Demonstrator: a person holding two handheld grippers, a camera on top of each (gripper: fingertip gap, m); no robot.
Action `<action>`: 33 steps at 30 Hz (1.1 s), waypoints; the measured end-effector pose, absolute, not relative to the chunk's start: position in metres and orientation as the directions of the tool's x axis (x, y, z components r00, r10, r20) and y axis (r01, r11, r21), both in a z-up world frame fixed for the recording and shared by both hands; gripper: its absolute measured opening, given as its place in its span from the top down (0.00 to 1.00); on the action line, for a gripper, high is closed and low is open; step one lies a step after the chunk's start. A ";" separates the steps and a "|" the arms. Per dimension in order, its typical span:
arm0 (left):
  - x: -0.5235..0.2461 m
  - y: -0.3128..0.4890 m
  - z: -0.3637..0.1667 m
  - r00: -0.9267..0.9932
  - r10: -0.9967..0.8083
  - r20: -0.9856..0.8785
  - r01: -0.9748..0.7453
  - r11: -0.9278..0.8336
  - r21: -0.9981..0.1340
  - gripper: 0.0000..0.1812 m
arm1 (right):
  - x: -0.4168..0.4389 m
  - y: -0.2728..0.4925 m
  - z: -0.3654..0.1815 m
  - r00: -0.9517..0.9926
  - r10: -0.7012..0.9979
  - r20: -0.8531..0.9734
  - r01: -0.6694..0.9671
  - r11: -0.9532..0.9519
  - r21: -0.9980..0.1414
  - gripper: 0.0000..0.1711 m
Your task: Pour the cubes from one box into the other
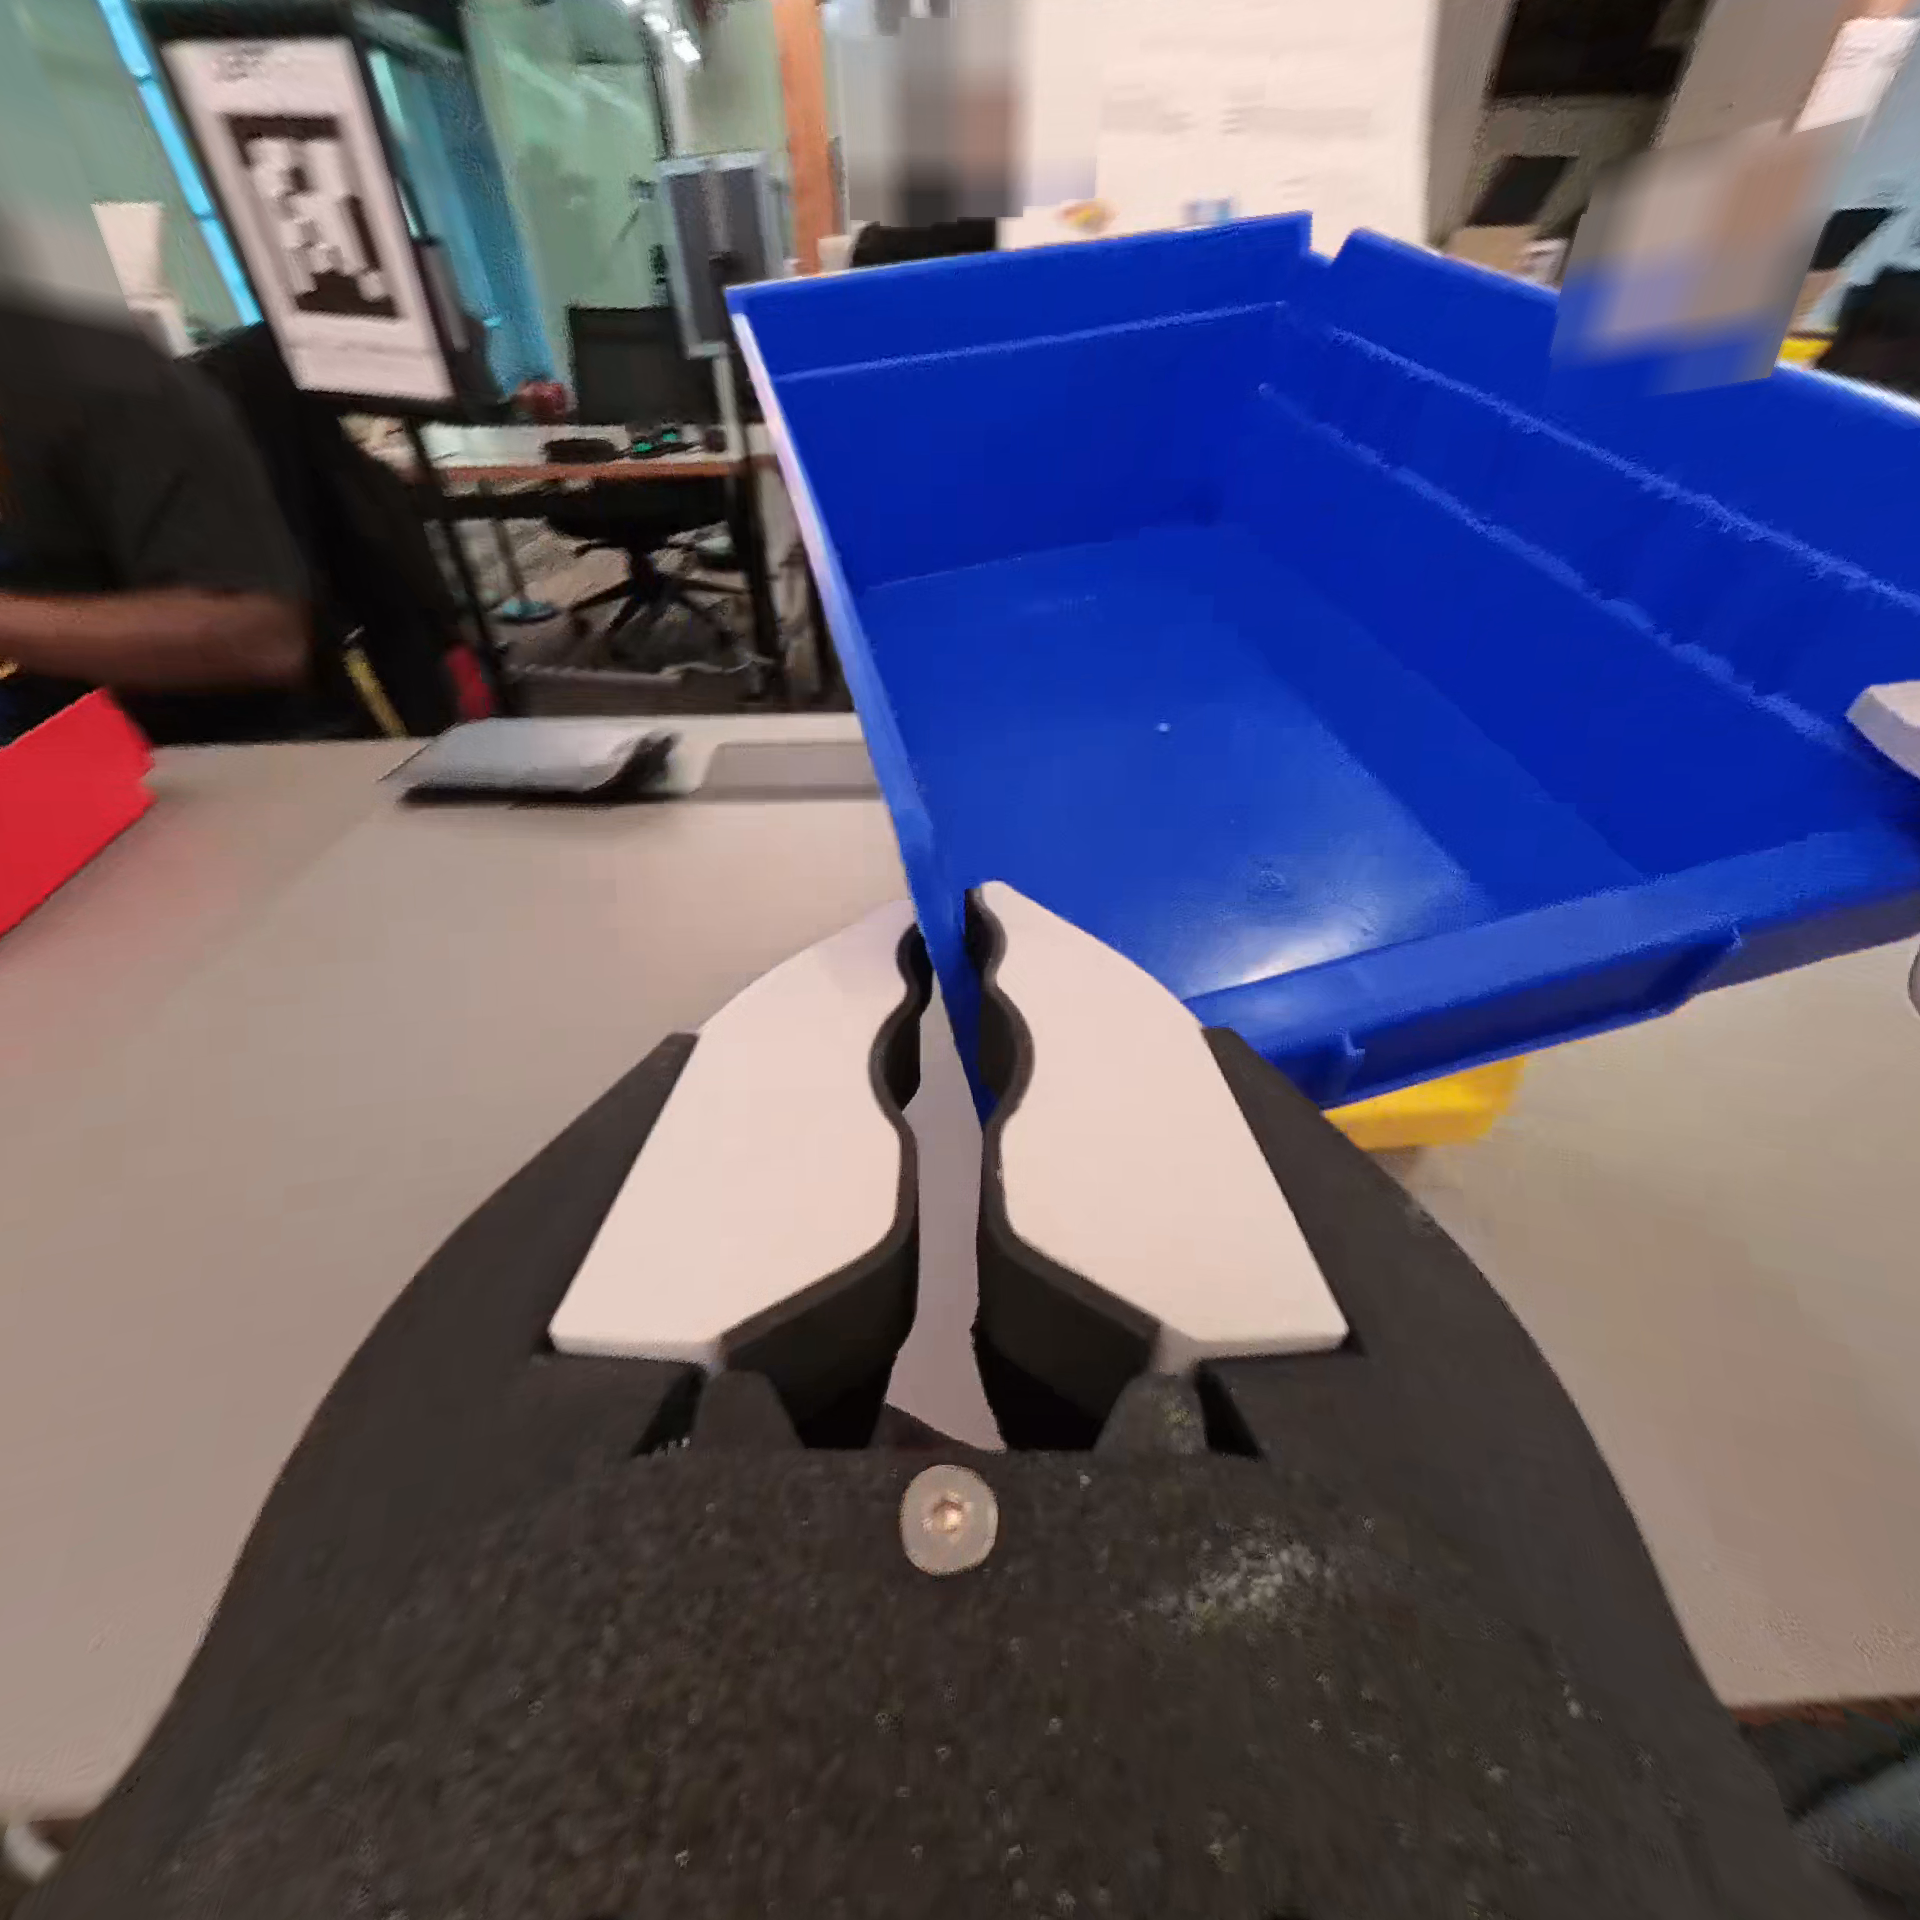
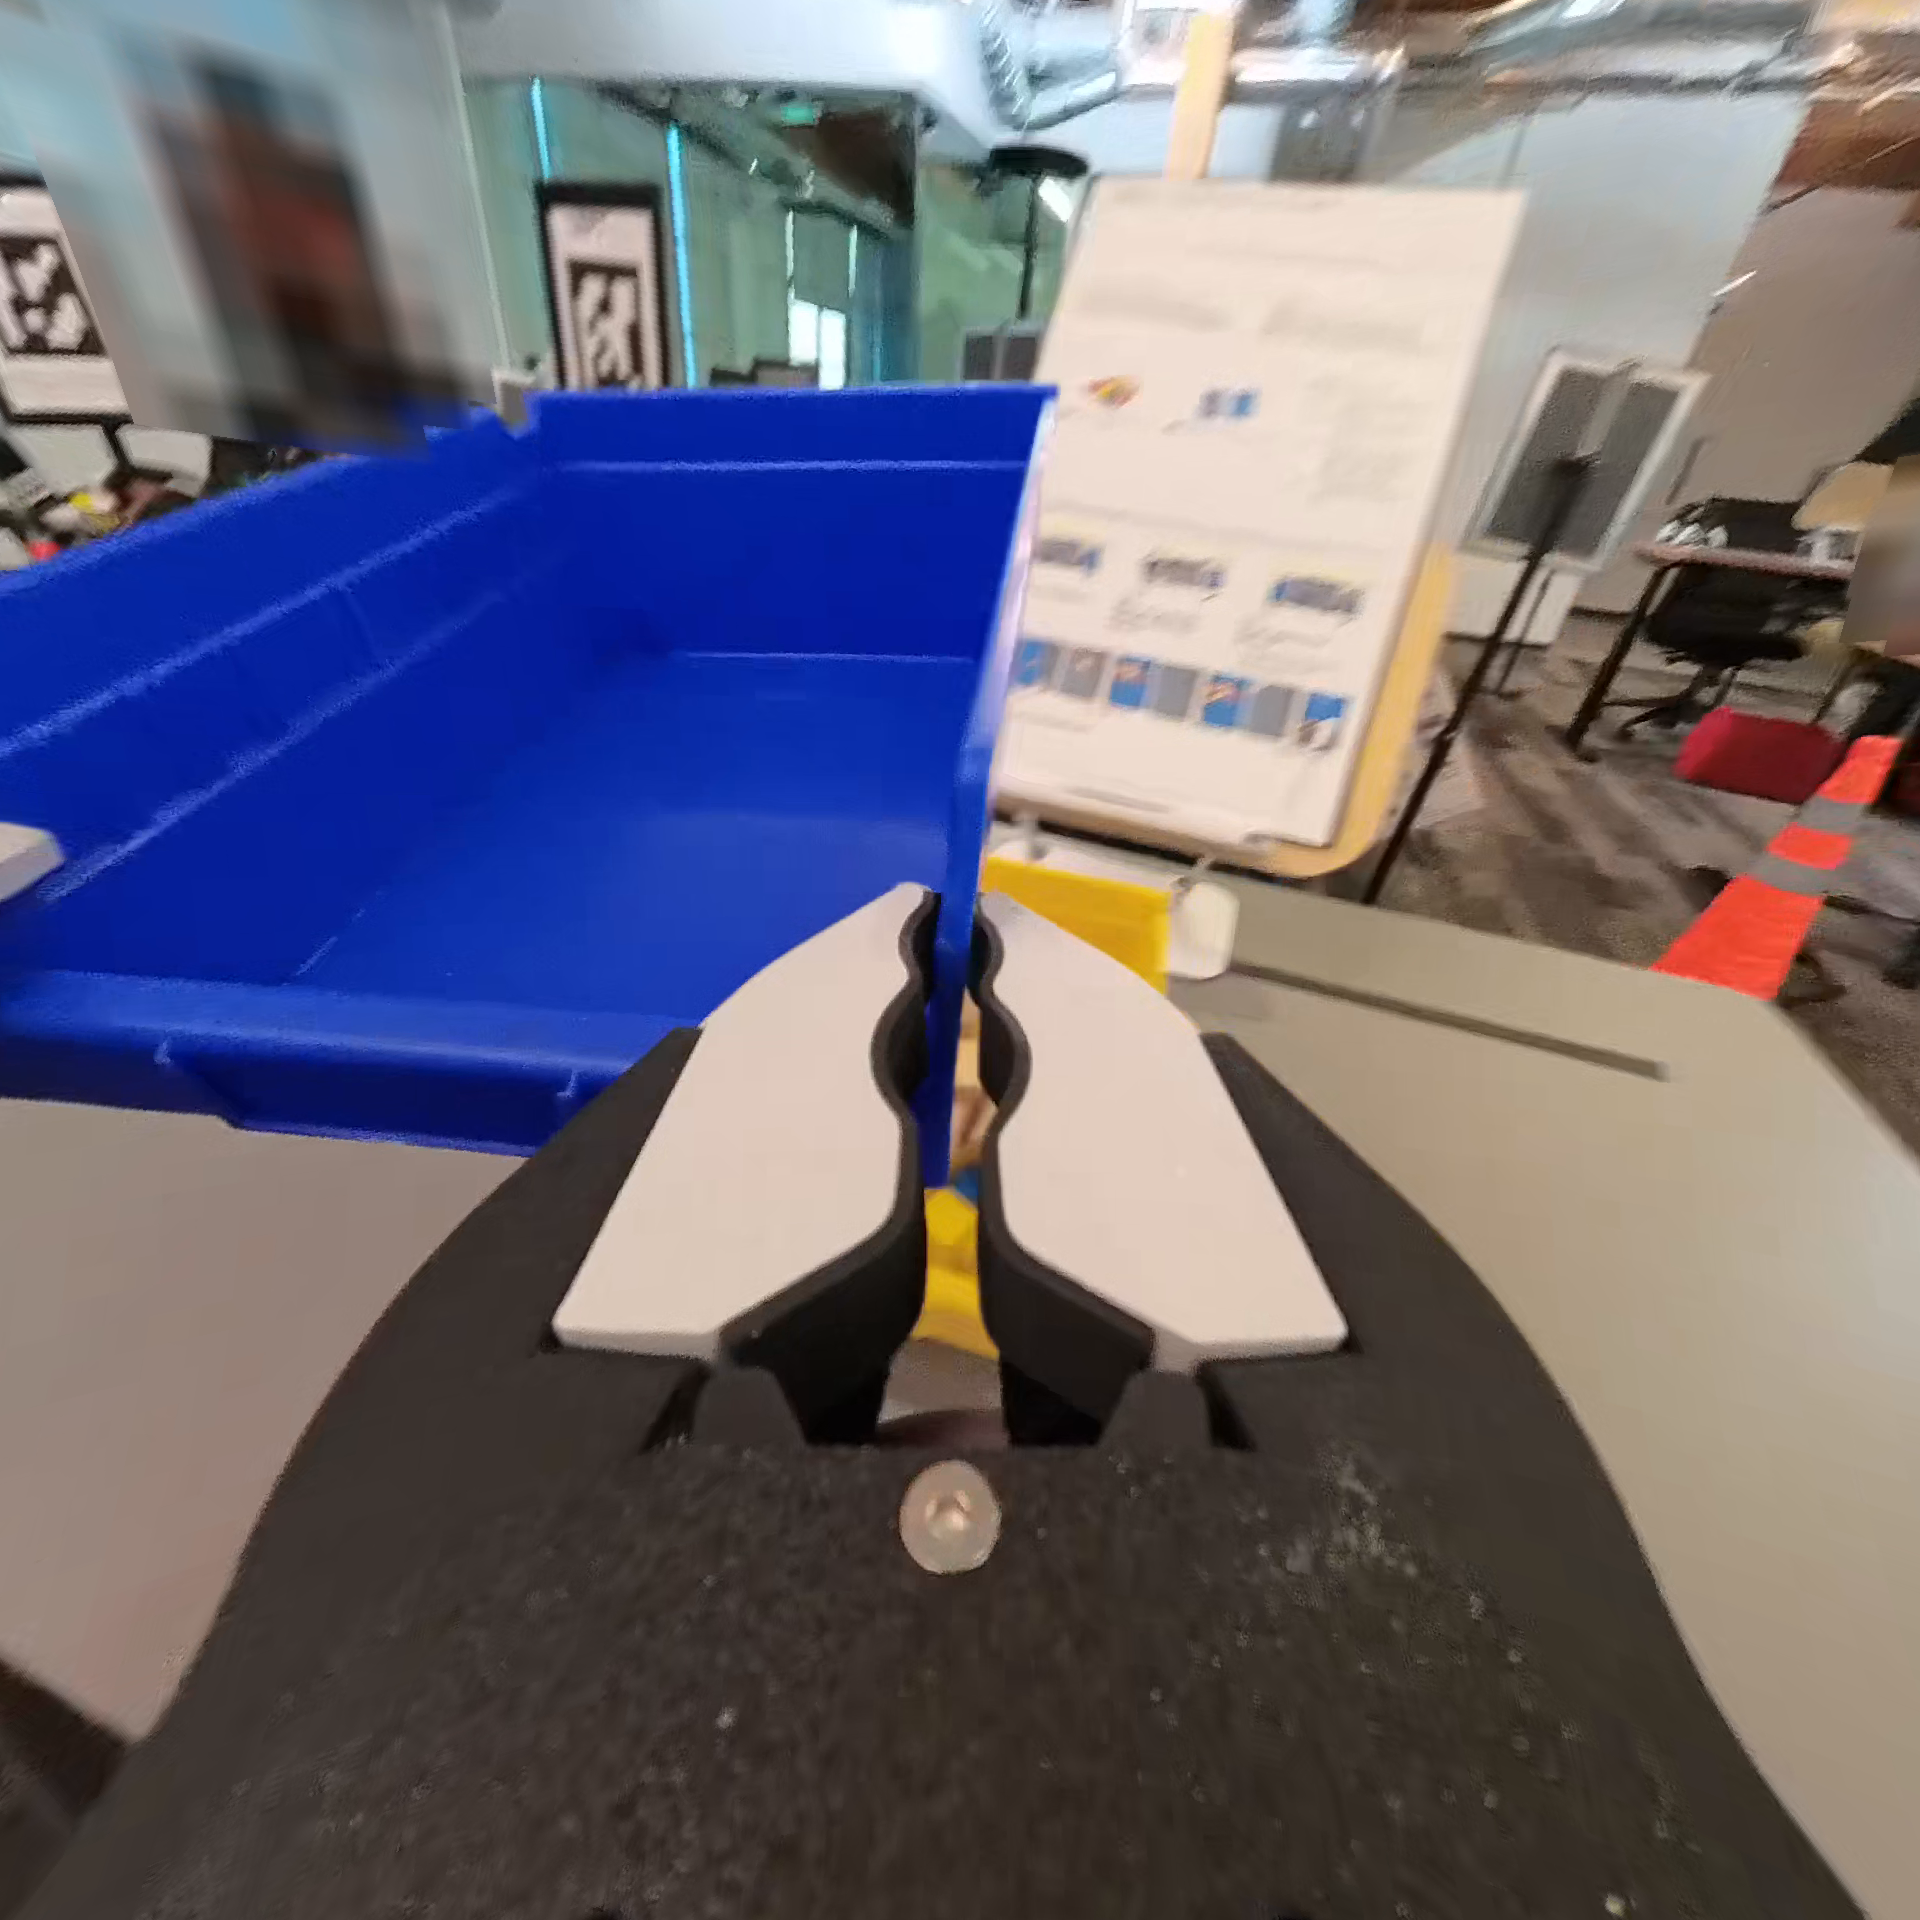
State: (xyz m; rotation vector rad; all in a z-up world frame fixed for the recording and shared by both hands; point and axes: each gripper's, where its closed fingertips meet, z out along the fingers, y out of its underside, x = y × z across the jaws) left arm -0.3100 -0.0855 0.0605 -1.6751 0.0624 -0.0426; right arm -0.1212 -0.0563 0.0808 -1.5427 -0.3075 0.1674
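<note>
An empty blue box [image 1: 1247, 707] hangs above the grey table, held by both grippers. My left gripper [image 1: 948, 914] is shut on its left side wall near the low front lip. My right gripper [image 2: 951, 920] is shut on its right side wall [image 2: 961, 790]. The inside of the blue box [image 2: 582, 790] shows no cubes. A yellow box [image 1: 1429, 1107] stands on the table under and behind the blue one; it also shows in the right wrist view [image 2: 1081, 914]. Coloured pieces show between my right fingers below the blue wall [image 2: 951, 1226]. The tip of the other gripper shows at the frame edge [image 1: 1886, 722].
A red bin [image 1: 57, 800] lies at the table's left edge, near a seated person [image 1: 125, 520]. A flat grey pouch [image 1: 540, 764] lies at the table's far side. A poster board [image 2: 1247, 499] and an orange cone [image 2: 1787, 873] stand beyond the table on the right.
</note>
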 end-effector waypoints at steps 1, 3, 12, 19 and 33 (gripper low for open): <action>-0.285 -0.072 0.069 0.995 -0.099 -0.005 -0.015 -0.100 -0.995 0.97 | -0.095 -0.052 0.090 0.958 0.274 0.082 0.071 0.047 -0.996 0.98; -0.226 -0.042 0.080 0.985 -0.175 -0.002 -0.020 -0.100 -0.995 0.97 | -0.034 -0.035 0.095 0.979 0.200 0.032 0.026 0.036 -0.999 0.98; 0.034 0.035 0.013 0.928 -0.370 0.034 -0.059 -0.238 -0.969 0.97 | 0.226 0.012 0.012 0.994 -0.105 -0.044 -0.067 -0.220 -0.973 0.99; 0.086 0.054 -0.064 0.934 -0.352 0.054 -0.065 -0.317 -0.946 0.97 | 0.276 0.026 -0.067 0.996 -0.088 -0.017 -0.043 -0.292 -0.955 0.99; 0.091 0.025 -0.130 0.864 -0.454 0.220 -0.052 -0.514 -0.856 0.87 | 0.268 0.025 -0.143 0.997 -0.024 -0.072 -0.074 -0.524 -0.849 0.77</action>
